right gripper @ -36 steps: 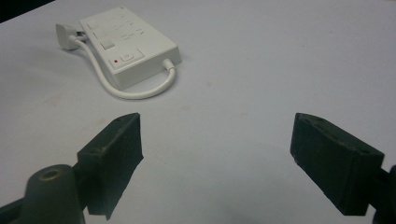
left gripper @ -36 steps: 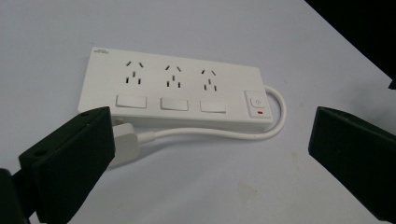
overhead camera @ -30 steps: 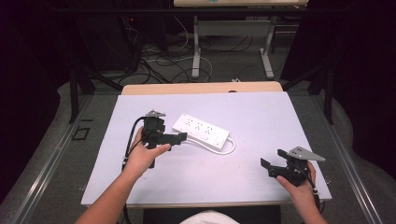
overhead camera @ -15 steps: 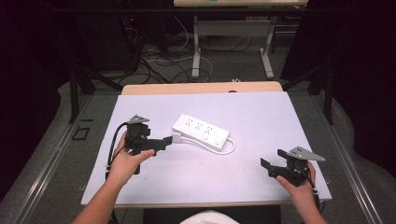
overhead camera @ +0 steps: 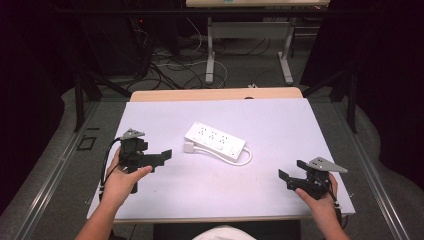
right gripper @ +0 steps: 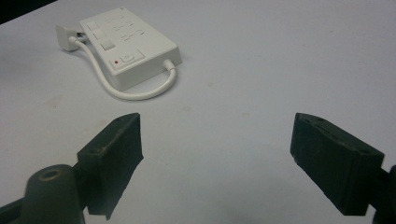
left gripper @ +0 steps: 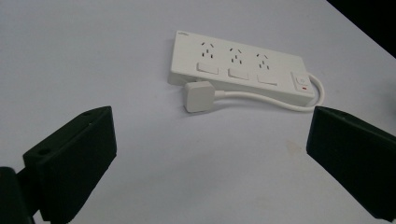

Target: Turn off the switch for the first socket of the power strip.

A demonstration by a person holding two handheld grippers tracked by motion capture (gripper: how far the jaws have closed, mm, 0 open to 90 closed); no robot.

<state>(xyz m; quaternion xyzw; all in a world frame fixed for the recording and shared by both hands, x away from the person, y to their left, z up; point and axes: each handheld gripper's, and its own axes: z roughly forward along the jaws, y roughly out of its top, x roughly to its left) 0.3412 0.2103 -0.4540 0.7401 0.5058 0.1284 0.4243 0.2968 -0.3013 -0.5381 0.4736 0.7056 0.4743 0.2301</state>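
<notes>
White power strip (overhead camera: pixel 215 141) mid-bench, long axis slanting far-left to near-right | plug (overhead camera: pixel 188 147) at its left end | left tongs (overhead camera: pixel 162 155) nearer, wide open, empty | right tongs (overhead camera: pixel 292 176) wide open, empty, farther off

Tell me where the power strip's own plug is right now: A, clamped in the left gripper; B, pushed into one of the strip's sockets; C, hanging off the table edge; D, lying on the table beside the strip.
D: in the left gripper view the plug lies flat on the white table just in front of the power strip, its cord looping back to the strip's end, with all three sockets unoccupied.
</notes>
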